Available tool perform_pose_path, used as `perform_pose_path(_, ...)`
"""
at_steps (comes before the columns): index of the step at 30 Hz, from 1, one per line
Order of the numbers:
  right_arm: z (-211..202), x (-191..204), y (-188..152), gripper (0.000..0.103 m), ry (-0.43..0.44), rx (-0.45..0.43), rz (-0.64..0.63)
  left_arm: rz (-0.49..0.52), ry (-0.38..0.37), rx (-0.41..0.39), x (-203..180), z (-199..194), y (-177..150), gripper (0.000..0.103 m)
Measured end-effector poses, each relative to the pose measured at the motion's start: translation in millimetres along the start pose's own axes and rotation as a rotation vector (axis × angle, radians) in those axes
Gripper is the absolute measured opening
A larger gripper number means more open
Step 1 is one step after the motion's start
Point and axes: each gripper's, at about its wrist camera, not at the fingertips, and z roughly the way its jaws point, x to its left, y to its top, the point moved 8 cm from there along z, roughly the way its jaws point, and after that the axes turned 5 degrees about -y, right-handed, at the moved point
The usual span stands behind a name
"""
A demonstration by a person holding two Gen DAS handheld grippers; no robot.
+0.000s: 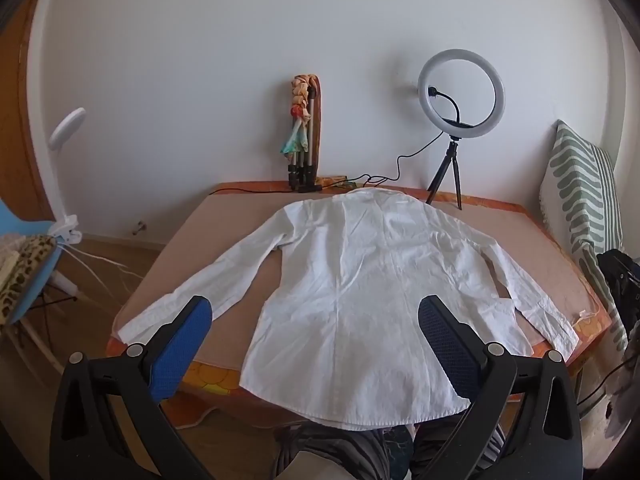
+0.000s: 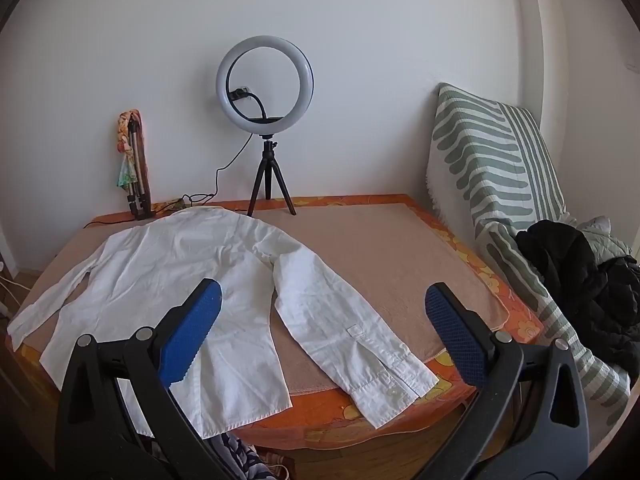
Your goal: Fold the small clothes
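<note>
Count: one shirt, two hand-held grippers, one ring light, one folded tripod, one striped cushion.
Shirt: white, long-sleeved and lightly creased, and it lies flat with its back up on the counter, collar toward the wall, hem hanging over the near edge.
Sleeves: both are spread outward and down; the left sleeve runs to the counter's left corner, the right sleeve angles to the near right edge, its buttoned cuff just over the orange border.
Counter: a tan mat covers the top, with an orange flowered cloth showing around the border.
Left hand-held gripper: jaws spread wide, blue pads, nothing between them; it hangs above the shirt's lower half, near the hem.
Right hand-held gripper: jaws spread wide too, holding nothing; it hovers over the right sleeve and the shirt's right side.
Back of counter: the ring light stands on a small black tripod just behind the collar, its cable trailing left to the folded tripod, which leans on the wall with a colourful cloth wrapped round it.
Right side: the striped cushion leans against the wall, a dark jacket heaped at its foot.
Left side: a blue chair with a clip lamp, well apart from the shirt.
</note>
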Motion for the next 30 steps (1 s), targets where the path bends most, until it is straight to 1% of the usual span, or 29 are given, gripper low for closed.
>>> perform_pose_path(13, 2.7, 3.8, -1.1, 0.103, -0.001, -0.005, -0.004, -0.001, 0.001, -0.001, 0.7, 0.0, -0.1, 0.103)
perform_pose_path(30, 3.1, 3.8, -1.1, 0.103, 0.004, -0.007, -0.001, 0.007, 0.0, -0.008, -1.0, -0.9, 7.4, 0.103)
